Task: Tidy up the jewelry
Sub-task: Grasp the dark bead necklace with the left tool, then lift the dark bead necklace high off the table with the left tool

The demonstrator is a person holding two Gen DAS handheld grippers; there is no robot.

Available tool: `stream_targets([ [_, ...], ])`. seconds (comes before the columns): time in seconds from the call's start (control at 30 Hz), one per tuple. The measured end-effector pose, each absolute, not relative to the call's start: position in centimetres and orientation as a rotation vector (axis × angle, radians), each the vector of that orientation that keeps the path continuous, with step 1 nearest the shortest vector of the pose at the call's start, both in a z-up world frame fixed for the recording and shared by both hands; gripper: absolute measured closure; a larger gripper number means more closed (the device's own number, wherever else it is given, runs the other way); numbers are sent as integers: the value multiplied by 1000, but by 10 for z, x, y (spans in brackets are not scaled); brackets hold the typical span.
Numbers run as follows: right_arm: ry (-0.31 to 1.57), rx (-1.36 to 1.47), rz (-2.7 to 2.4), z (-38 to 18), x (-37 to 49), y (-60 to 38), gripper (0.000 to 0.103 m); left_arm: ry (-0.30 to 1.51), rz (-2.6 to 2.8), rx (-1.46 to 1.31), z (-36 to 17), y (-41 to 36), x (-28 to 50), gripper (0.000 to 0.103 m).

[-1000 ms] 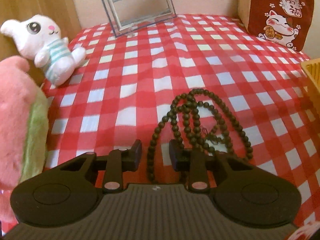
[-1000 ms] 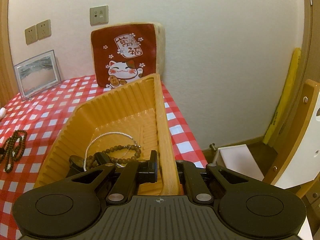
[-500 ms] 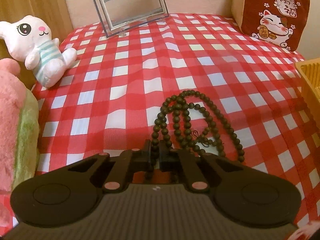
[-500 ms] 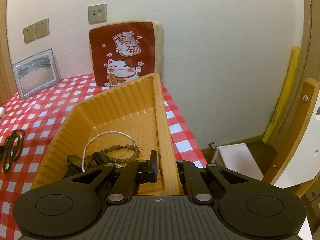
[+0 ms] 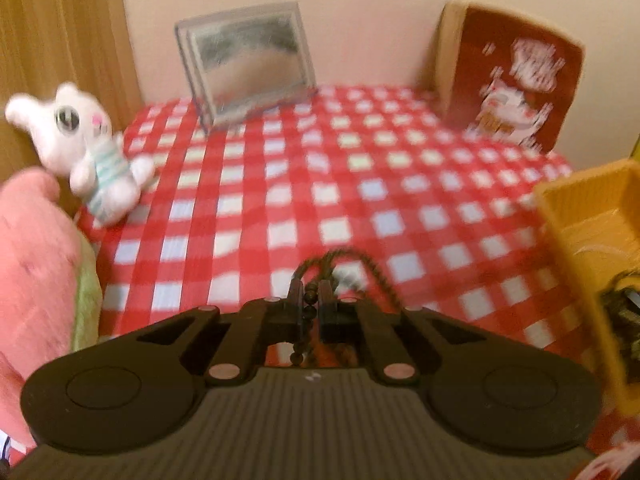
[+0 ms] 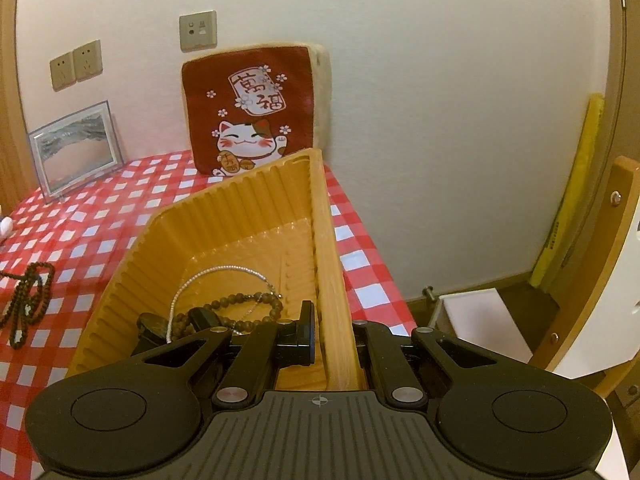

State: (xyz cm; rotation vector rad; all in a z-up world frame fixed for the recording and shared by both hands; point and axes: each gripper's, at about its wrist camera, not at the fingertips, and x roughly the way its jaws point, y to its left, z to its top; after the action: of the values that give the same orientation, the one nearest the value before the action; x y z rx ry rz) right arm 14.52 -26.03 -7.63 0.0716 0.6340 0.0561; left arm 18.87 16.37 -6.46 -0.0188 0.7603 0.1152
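My left gripper (image 5: pixel 309 292) is shut on a strand of the dark bead necklace (image 5: pixel 378 272). Its loops hang off the red checked cloth (image 5: pixel 280 184) in a blurred picture. In the right wrist view the same necklace (image 6: pixel 28 304) dangles at the far left. My right gripper (image 6: pixel 334 328) is shut on the right wall of the yellow ribbed tray (image 6: pixel 224 216), one finger inside and one outside. A pearl necklace (image 6: pixel 216 272), a brown bead bracelet (image 6: pixel 240 300) and a dark piece (image 6: pixel 154 326) lie in the tray. The tray (image 5: pixel 560 216) also shows at the right of the left wrist view.
A white bunny plush (image 5: pixel 88 160) and a pink plush (image 5: pixel 36 280) sit at the left. A glass frame (image 5: pixel 248 64) and a cat cushion (image 5: pixel 516 80) lean on the back wall. Past the table's right edge stand a wooden chair (image 6: pixel 600 280) and a white box (image 6: pixel 480 320).
The left jaws closed on a strand of the dark necklace, then rose with it, lifting the beads off the cloth. The right gripper and tray stayed put.
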Motion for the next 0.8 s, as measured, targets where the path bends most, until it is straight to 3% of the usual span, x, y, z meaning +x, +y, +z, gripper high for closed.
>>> stream_targets([
  [0.5, 616, 90, 70, -74, 144, -262, 97, 433, -85, 17, 90, 102, 158, 97],
  [0.8, 616, 101, 73, -75, 145, -264, 97, 330, -191, 68, 154, 69, 154, 97],
])
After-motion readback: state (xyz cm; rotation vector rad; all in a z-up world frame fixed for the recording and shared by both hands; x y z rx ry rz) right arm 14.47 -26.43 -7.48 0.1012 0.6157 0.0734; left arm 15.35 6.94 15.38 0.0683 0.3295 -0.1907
